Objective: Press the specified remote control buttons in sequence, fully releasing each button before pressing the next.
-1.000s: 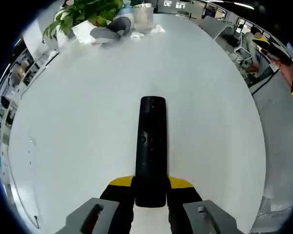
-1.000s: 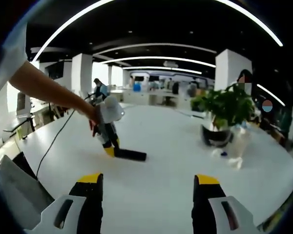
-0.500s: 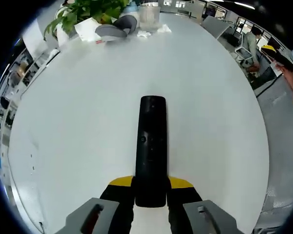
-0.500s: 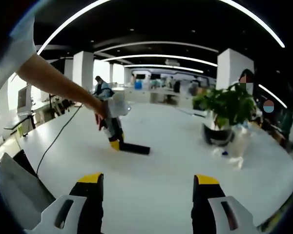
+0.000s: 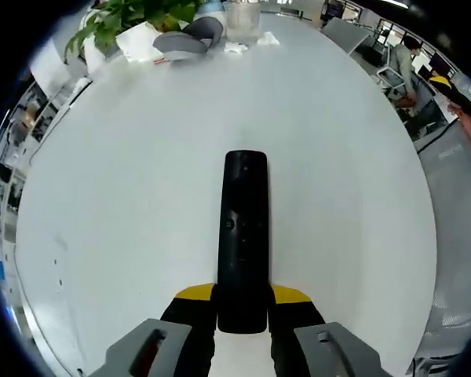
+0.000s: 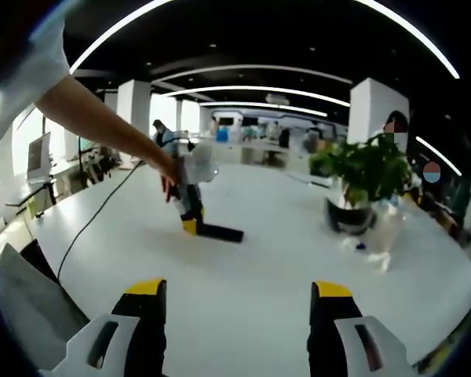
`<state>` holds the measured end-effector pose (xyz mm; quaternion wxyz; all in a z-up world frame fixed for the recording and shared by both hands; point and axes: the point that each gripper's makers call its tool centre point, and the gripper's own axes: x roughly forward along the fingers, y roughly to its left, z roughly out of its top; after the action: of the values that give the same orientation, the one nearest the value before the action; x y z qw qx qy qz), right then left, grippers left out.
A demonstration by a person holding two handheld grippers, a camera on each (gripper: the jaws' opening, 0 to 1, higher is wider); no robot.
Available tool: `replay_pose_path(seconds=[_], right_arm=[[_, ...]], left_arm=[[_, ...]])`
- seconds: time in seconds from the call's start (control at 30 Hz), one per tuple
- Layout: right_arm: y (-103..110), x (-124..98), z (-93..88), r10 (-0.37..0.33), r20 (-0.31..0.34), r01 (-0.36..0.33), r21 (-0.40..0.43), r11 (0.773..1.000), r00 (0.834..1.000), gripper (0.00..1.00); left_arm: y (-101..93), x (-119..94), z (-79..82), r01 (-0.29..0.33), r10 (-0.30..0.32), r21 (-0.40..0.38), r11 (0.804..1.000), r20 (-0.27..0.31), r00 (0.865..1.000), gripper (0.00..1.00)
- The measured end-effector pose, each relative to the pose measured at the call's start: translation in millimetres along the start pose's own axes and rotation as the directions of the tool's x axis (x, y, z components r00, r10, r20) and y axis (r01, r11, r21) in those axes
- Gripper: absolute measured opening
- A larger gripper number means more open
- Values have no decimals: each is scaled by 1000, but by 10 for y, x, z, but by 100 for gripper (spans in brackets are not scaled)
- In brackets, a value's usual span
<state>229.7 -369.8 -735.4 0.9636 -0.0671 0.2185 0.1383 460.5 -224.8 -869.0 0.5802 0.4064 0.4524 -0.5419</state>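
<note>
One remote (image 5: 243,236), same left gripper (image 5: 242,305) clamp

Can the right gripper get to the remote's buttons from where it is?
Probably yes. The right gripper is open and far from the remote control, which the left gripper clamps, but bare table lies between.

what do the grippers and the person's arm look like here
Both grippers, left gripper and right gripper, have black jaws with yellow tips on grey housings. The person's arm wears a short white sleeve; a thin dark cable trails from the left gripper.
</note>
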Motion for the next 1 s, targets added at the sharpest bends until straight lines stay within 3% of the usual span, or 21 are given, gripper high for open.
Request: replay_pose_path(seconds=[0.33,0.63,1.0], right_arm=[[-5,0,-8,-4,-4,4,-5,1000,1000,73],[-16,10,-27,-12,-13,12,-10,1000,1000,73],[-5,4,-4,-6,-4,6,-7,1000,1000,74]], left_arm=[[170,0,8,5,-5,16,1000,-21,1000,24],[289,7,14,15,-8,75,997,-96,995,24],[299,-2,11,-2,8,71,997,-89,996,25]])
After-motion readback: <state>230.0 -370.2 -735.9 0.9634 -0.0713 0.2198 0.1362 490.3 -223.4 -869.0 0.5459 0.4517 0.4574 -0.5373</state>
